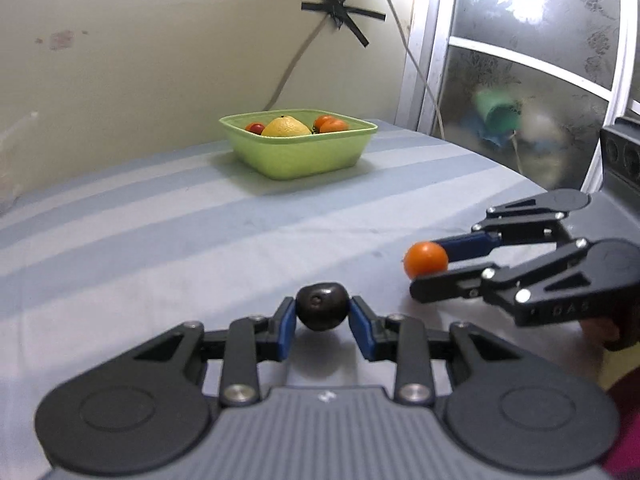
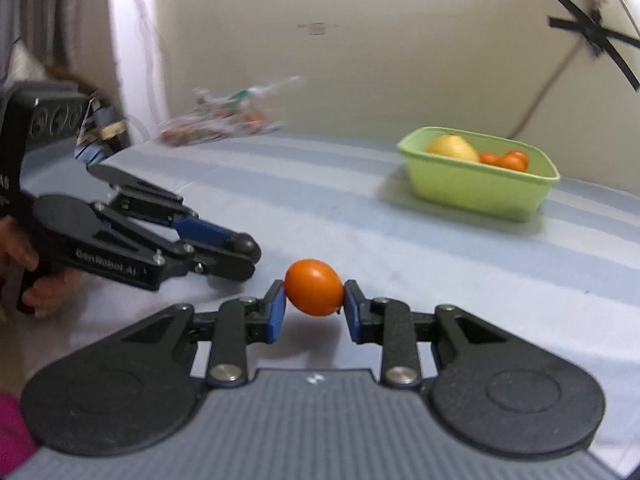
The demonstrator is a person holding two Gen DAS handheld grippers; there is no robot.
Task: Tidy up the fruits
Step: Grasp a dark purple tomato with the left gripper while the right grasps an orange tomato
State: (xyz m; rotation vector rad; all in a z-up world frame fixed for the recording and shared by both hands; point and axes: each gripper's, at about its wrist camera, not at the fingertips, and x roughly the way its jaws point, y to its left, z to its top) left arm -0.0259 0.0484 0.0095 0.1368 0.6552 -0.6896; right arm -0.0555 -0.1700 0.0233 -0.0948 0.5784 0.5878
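Observation:
My left gripper (image 1: 321, 312) is shut on a dark plum (image 1: 321, 307), held just above the striped cloth. My right gripper (image 2: 314, 300) is shut on an orange tomato (image 2: 314, 287). In the left wrist view the right gripper (image 1: 426, 270) with the orange tomato (image 1: 425, 260) is at the right. In the right wrist view the left gripper (image 2: 248, 254) with the dark plum (image 2: 244, 245) is at the left. A green tub (image 1: 304, 156) at the far side holds a yellow citrus (image 1: 286, 127) and small red-orange tomatoes (image 1: 330, 123). The tub also shows in the right wrist view (image 2: 476, 188).
The table has a blue and white striped cloth (image 1: 160, 220). A cable taped with black tape (image 1: 342, 12) runs down the wall behind the tub. A frosted window (image 1: 528, 80) is at the right. A clear bag of clutter (image 2: 224, 120) lies at the table's far left.

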